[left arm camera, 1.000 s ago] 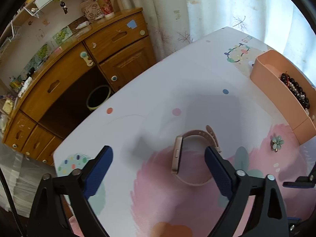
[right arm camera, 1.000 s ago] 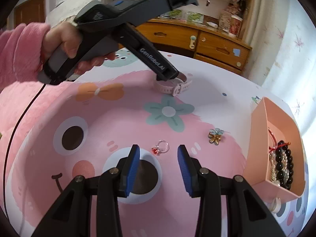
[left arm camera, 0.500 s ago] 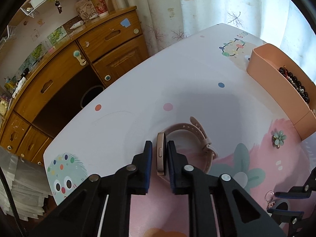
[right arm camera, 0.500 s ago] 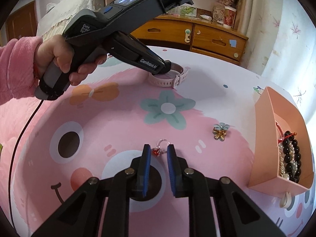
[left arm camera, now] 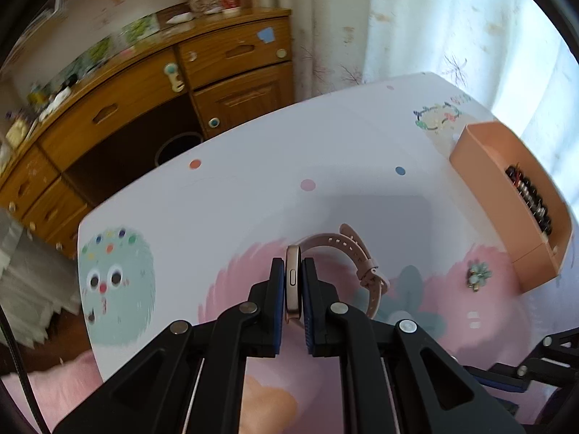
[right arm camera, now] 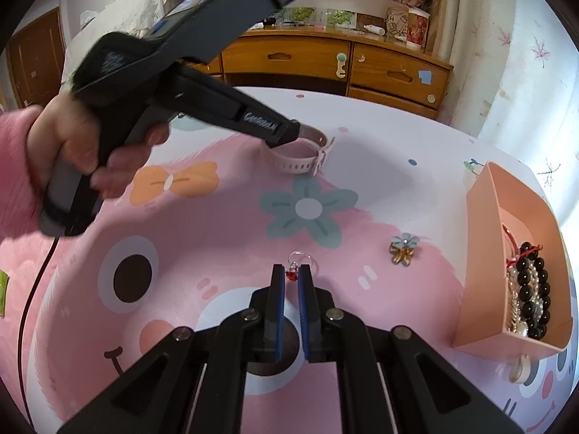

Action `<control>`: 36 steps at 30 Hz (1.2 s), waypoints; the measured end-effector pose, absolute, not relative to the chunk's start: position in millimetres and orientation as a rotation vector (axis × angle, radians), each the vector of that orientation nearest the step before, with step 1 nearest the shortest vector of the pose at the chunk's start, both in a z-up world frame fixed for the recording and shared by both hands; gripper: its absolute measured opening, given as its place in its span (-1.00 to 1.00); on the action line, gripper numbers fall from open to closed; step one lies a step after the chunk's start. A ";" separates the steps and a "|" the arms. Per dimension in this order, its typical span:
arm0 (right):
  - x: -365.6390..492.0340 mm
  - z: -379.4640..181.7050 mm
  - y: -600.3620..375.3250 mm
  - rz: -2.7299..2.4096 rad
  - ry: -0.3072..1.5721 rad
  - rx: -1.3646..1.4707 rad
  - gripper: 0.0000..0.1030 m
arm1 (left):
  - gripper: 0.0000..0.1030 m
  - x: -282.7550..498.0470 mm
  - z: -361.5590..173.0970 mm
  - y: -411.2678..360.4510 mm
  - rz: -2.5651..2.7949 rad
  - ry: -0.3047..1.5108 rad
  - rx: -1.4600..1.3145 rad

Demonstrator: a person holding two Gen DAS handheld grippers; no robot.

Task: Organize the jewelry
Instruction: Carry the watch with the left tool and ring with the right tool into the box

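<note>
We see the left gripper (left arm camera: 293,289) clamped on the case of a pink-strapped watch (left arm camera: 294,282) above a table (left arm camera: 253,209) covered in a pink-and-white cartoon cloth with a teal flower and an orange bow. The right gripper (right arm camera: 290,282) has its 2 blue pads pinched on a small ring with a red charm (right arm camera: 292,274). A flower brooch (right arm camera: 402,247) lies near the peach organizer box (right arm camera: 481,246) holding beaded bracelets, with a wooden dresser (right arm camera: 362,68) and pale curtains (left arm camera: 416,25) behind.
</note>
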State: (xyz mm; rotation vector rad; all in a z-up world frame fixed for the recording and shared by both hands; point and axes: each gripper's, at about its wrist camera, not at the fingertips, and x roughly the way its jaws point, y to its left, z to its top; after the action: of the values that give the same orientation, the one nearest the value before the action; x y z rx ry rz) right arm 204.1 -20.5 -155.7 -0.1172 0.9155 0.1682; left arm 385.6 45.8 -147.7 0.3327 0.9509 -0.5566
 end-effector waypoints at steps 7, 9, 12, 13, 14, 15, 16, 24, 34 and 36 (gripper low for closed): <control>198.9 -136.4 -29.3 0.175 0.871 -0.089 -0.87 | -0.86 361.2 -131.1 60.6 -0.507 0.960 0.201; 196.9 -127.4 -34.4 0.176 0.853 -0.075 -0.87 | -0.86 353.7 -127.7 61.5 -0.501 0.972 0.170; 193.1 -114.6 -43.8 0.172 0.824 -0.066 -0.87 | -0.86 338.8 -121.6 59.0 -0.496 0.980 0.159; 192.0 -111.1 -46.8 0.172 0.818 -0.065 -0.87 | -0.86 333.0 -118.6 57.8 -0.486 0.981 0.152; 189.5 -105.9 -51.5 0.169 0.807 -0.061 -0.87 | -0.86 328.4 -116.4 56.8 -0.485 0.982 0.141; 188.1 -102.5 -54.8 0.167 0.800 -0.058 -0.87 | -0.86 324.5 -113.8 55.1 -0.485 0.982 0.129; 185.1 -97.6 -60.2 0.165 0.789 -0.053 -0.87 | -0.86 317.5 -109.6 52.2 -0.494 0.974 0.110; 161.0 -70.9 -103.2 0.137 0.733 -0.042 -0.87 | -0.86 276.6 -83.6 13.1 -0.566 0.937 0.053; 129.1 -53.7 -164.6 0.100 0.712 -0.062 -0.86 | -0.86 241.1 -68.6 -52.4 -0.602 0.965 0.060; 124.5 -53.7 -177.7 0.090 0.715 -0.063 -0.86 | -0.86 236.2 -66.6 -67.0 -0.613 0.967 0.057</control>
State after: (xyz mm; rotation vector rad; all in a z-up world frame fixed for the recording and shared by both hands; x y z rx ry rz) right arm 124.5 -177.7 -53.7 -0.0629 0.7152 0.0900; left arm 236.2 -67.0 -66.6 0.0573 0.9665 -0.6132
